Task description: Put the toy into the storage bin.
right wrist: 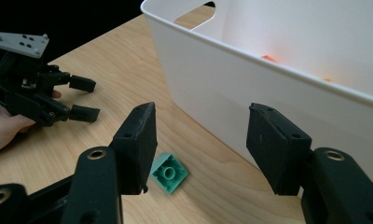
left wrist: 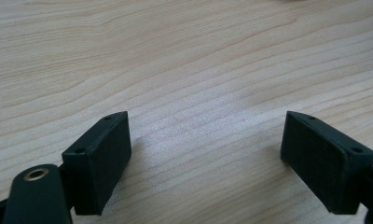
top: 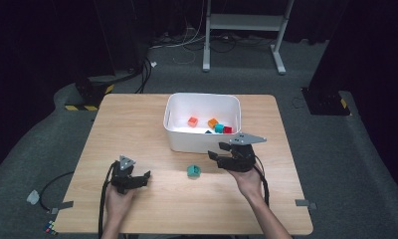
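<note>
A small green brick [top: 193, 171] lies on the wooden table [top: 137, 129] just in front of the white bin [top: 203, 144]. My right gripper [top: 216, 151] hovers to the right of the green brick [right wrist: 169, 172], jaws open, nothing between them; the brick lies just beyond its left jaw. My left gripper [top: 146, 175] rests low over the table at the front left, open, with bare wood [left wrist: 203, 116] between its jaws. The left gripper [right wrist: 84, 99] also appears at the left of the right gripper view. Inside the bin lie several coloured bricks, among them an orange one [top: 192, 121] and a red one [top: 228, 130].
The white bin wall [right wrist: 250, 88] stands close in front of my right gripper. A metal stand [top: 244, 22] and cables sit on the floor beyond the table. Small bits lie on the floor at the front left [top: 34, 197].
</note>
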